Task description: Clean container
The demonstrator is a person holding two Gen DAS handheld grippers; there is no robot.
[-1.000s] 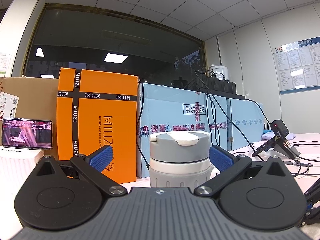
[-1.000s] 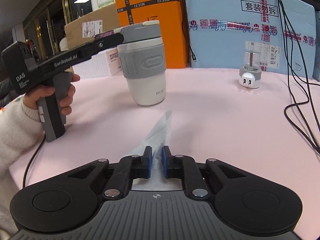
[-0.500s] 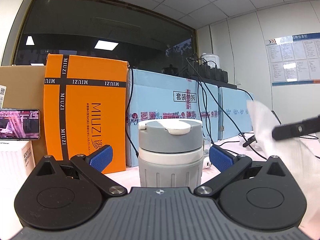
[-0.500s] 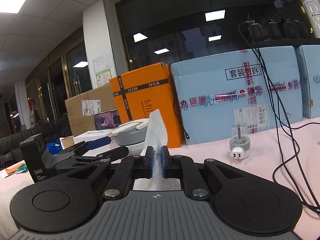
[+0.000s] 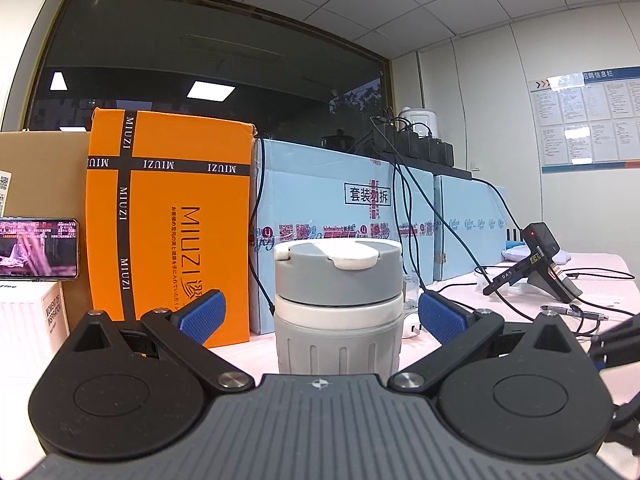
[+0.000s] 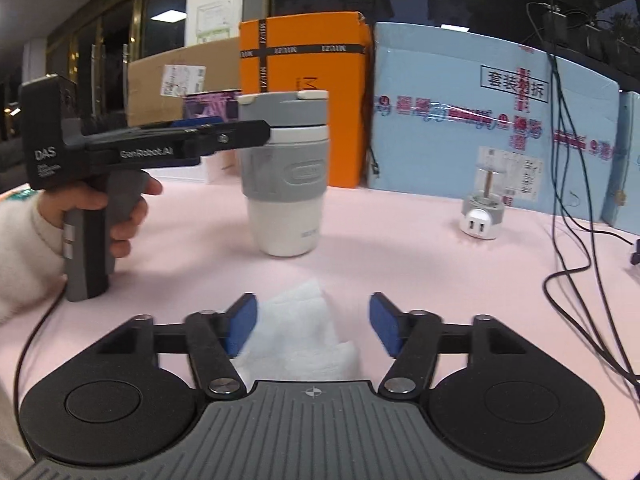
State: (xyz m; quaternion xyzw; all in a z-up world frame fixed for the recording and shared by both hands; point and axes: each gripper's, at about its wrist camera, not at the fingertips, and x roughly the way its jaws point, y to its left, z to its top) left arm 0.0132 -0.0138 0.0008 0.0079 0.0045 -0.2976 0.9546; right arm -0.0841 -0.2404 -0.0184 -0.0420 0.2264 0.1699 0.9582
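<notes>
A white cup with a grey lid and grey sleeve (image 5: pixel 338 304) (image 6: pixel 286 172) stands upright on the pink table. My left gripper (image 5: pixel 320 314) is open, its blue pads on either side of the cup below the lid and apart from it. From the right wrist view that left gripper (image 6: pixel 224 136) shows at the cup's left side, held by a hand (image 6: pixel 96 208). My right gripper (image 6: pixel 313 326) is open low over the table, in front of the cup. A crumpled white tissue (image 6: pixel 296 340) lies on the table between its fingers, loose.
An orange box (image 5: pixel 168 216), light blue boxes (image 5: pixel 344 216) and a brown carton (image 6: pixel 180 76) line the back of the table. A phone (image 5: pixel 38 248) rests on a white box at left. A small white plug device (image 6: pixel 482 216), cables (image 6: pixel 560 200) and a black camera stand (image 5: pixel 544 260) sit to the right.
My right gripper came down from a raised pose, opened and let go of the tissue, which now lies on the table. The left gripper stays open around the cup.
</notes>
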